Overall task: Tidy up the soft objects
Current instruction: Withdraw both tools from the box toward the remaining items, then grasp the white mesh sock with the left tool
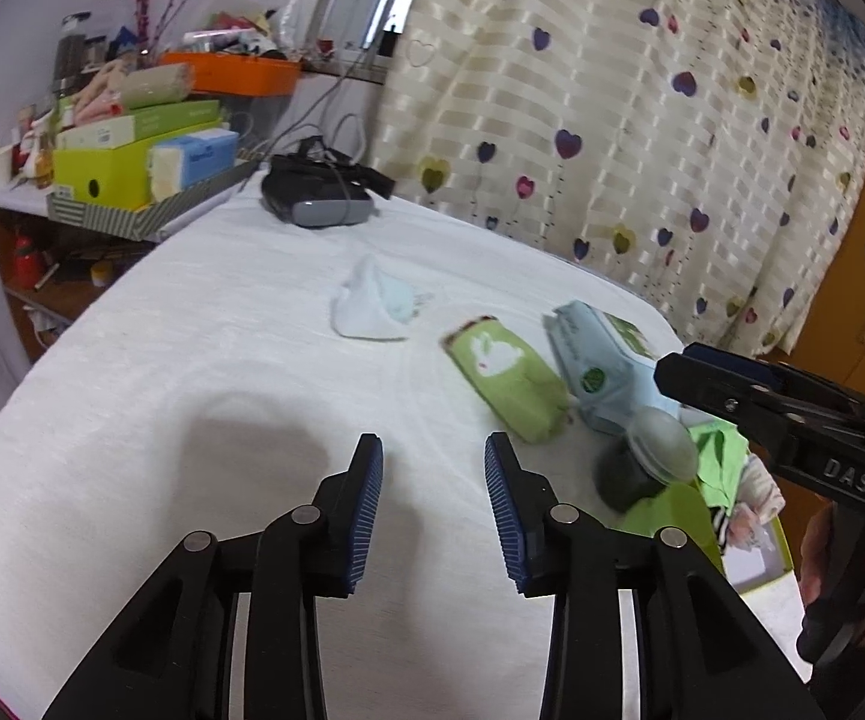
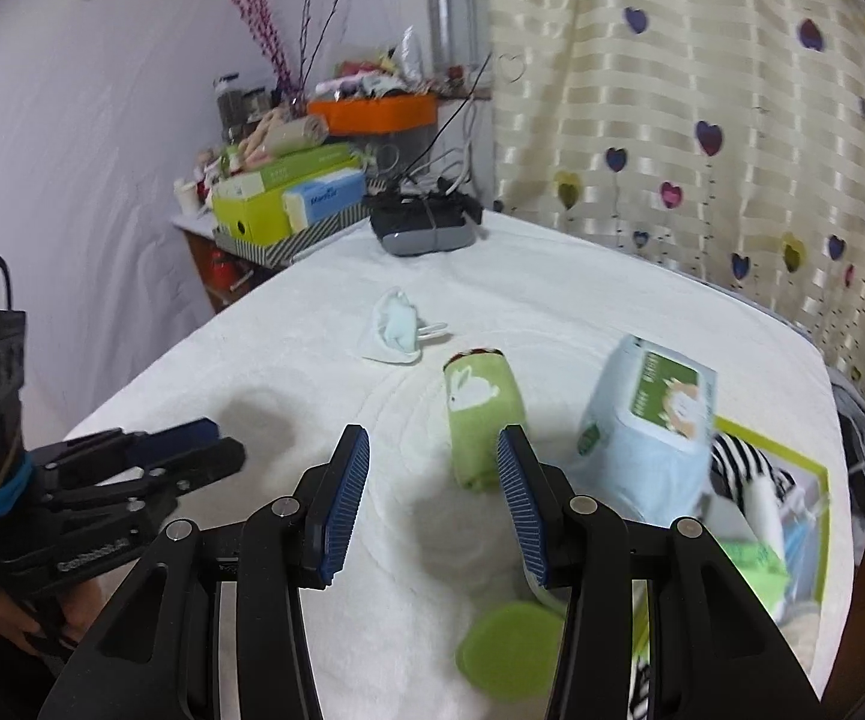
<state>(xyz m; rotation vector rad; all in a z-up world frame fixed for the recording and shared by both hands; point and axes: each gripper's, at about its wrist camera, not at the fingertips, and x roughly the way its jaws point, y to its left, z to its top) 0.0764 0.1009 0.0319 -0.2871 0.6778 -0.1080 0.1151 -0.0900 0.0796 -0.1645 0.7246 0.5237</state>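
Observation:
A green rolled towel with a white rabbit (image 1: 504,378) (image 2: 480,414) lies on the white bed. Just right of it stands a pale-blue tissue pack (image 1: 600,360) (image 2: 648,420). Farther back sits a crumpled white and pale-blue cloth (image 1: 372,306) (image 2: 396,330). My left gripper (image 1: 433,450) (image 2: 216,444) hovers open over bare bedding, left of the towel. My right gripper (image 2: 431,438) (image 1: 684,366) is open too, with nothing between its fingers; the towel's near end is hidden behind its right finger. A round green item (image 1: 642,462) (image 2: 510,654), blurred, is near the box.
A lime-green box (image 1: 672,510) (image 2: 816,468) with striped clothes sits at the bed's right edge. A black headset (image 1: 318,192) (image 2: 420,228) lies at the far end. A cluttered shelf (image 1: 132,162) stands left, a heart-print curtain (image 1: 642,120) behind.

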